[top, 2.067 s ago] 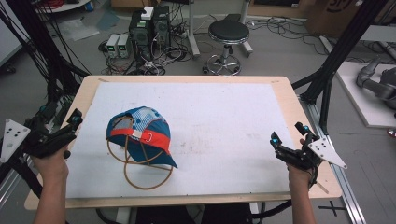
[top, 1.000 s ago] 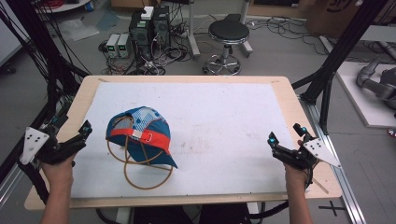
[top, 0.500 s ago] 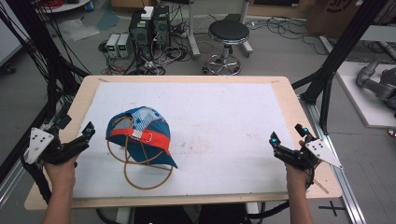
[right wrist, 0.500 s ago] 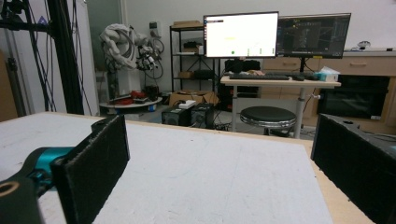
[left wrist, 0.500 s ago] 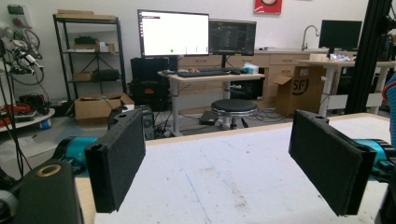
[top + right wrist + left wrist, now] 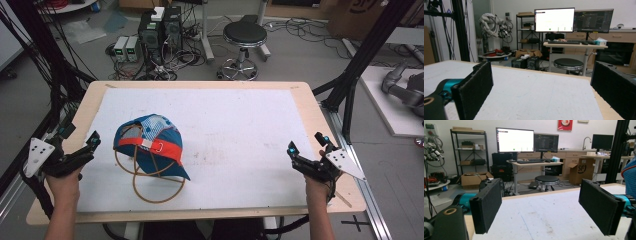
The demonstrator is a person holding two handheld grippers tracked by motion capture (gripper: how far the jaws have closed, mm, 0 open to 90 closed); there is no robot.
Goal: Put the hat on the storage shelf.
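- Cap sits left of centre in the high view, on the white table.
- I see my left gripper at lower left, jaws spread, just beside it.
- My right gripper at lower right, jaws spread, empty.

The letters "SF" stand on a cardboard box beside the desk

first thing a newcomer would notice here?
The blue cap with its orange band, lying left of centre on the white table over a brown cord loop. Then the left gripper and right gripper, both open, flanking it at the table's near corners.
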